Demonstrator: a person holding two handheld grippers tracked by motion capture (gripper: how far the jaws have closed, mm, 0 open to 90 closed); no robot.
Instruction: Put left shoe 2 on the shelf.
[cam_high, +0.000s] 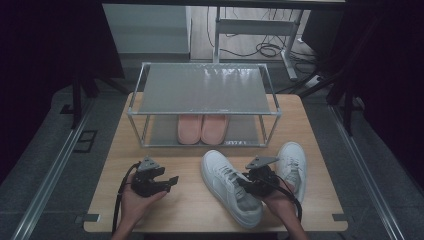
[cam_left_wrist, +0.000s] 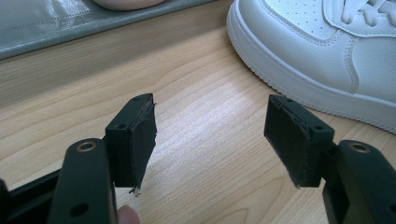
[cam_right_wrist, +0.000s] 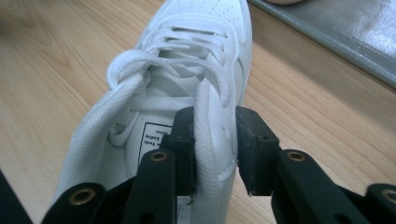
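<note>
The near white sneaker (cam_high: 230, 187) lies on the wooden table (cam_high: 175, 210) in front of the shoe rack (cam_high: 202, 102), its long axis running slantwise: toe (cam_high: 212, 160) toward the rack, heel swung back and out toward the person's right hand. That line is what the lift will likely turn on. In the right gripper view the collar wall (cam_right_wrist: 212, 140) on the side away from the tongue sits between the jaws, one jaw inside the shoe's opening, one outside. The inner pad (cam_right_wrist: 186, 140) looks to be against the padded collar; a sliver of gap seems to remain at the outer pad (cam_right_wrist: 245, 144), so call the right gripper (cam_high: 253, 181) a half-closed pinch, not clearly clamped.

From the sneaker outward: its mate, the second white sneaker (cam_high: 291, 167), lies just beside it on the far side of the right gripper, toe also toward the rack. Straight beyond the near sneaker's toe, a pair of pink slippers (cam_high: 202, 128) sits on the rack's lower shelf. The upper shelf (cam_high: 202, 87) above them is bare.

Off the sneaker's other flank, well apart, the left gripper (cam_high: 167, 181) waits with jaws spread wide, nothing between them but table, pointing toward the sneaker's toe (cam_left_wrist: 261, 56). The right hand is plainly the nearer one.
</note>
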